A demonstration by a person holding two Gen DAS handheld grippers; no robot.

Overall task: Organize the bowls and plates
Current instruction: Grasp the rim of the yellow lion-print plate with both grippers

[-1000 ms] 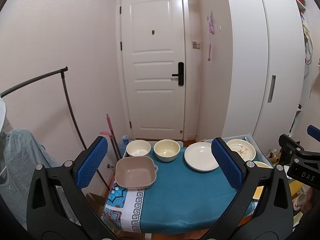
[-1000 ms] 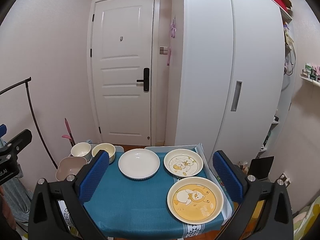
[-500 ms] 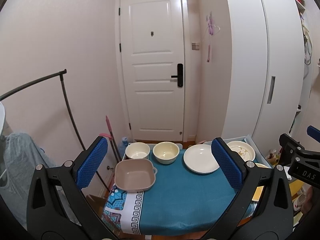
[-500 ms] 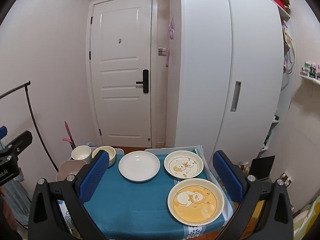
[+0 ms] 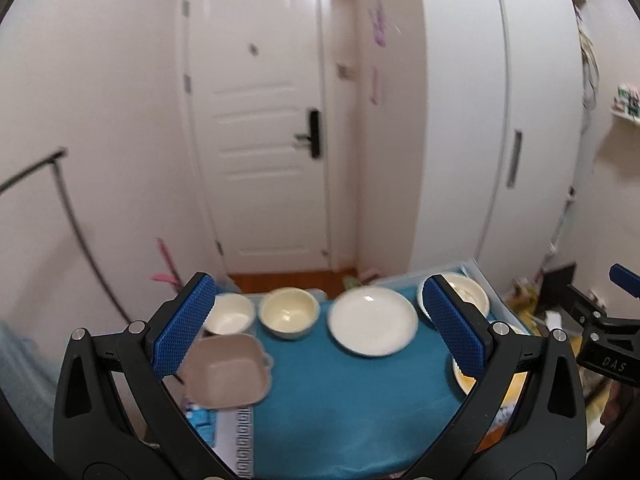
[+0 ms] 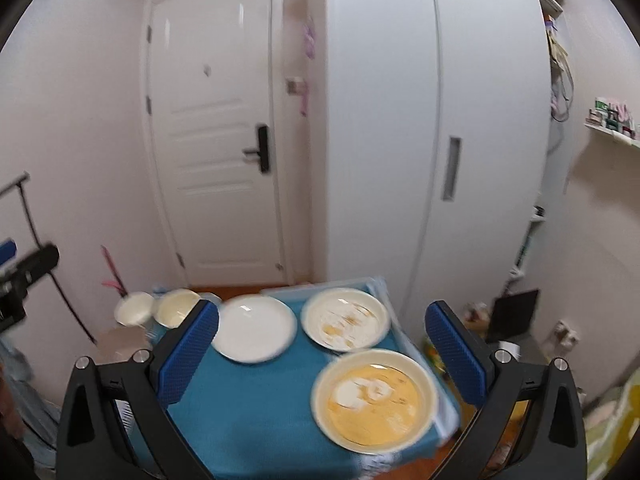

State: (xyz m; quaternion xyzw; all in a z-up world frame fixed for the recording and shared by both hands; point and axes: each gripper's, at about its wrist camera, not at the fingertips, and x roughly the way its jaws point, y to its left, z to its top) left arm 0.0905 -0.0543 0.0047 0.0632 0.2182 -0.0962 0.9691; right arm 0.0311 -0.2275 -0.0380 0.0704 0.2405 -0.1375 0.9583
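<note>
A small table with a teal cloth [image 5: 344,400] holds a square beige dish [image 5: 226,372], a white bowl [image 5: 230,314], a cream bowl [image 5: 289,311], a plain white plate [image 5: 372,320] and two plates with pictures: a white one [image 6: 346,318] at the back right and a yellow one [image 6: 374,398] at the front right. My left gripper [image 5: 318,326] is open and empty above the table's near side. My right gripper [image 6: 322,354] is open and empty, also above the table. Both views are blurred.
A white door [image 5: 260,140] and a tall white wardrobe [image 6: 420,140] stand behind the table. A black clothes rail [image 5: 52,200] is on the left. A pink broom [image 5: 166,260] leans by the door. Clutter lies on the floor at the right [image 6: 512,316].
Both grippers have moved to the right and slightly nearer the table; the views now blur with motion. Both stay open. The dishes have not moved.
</note>
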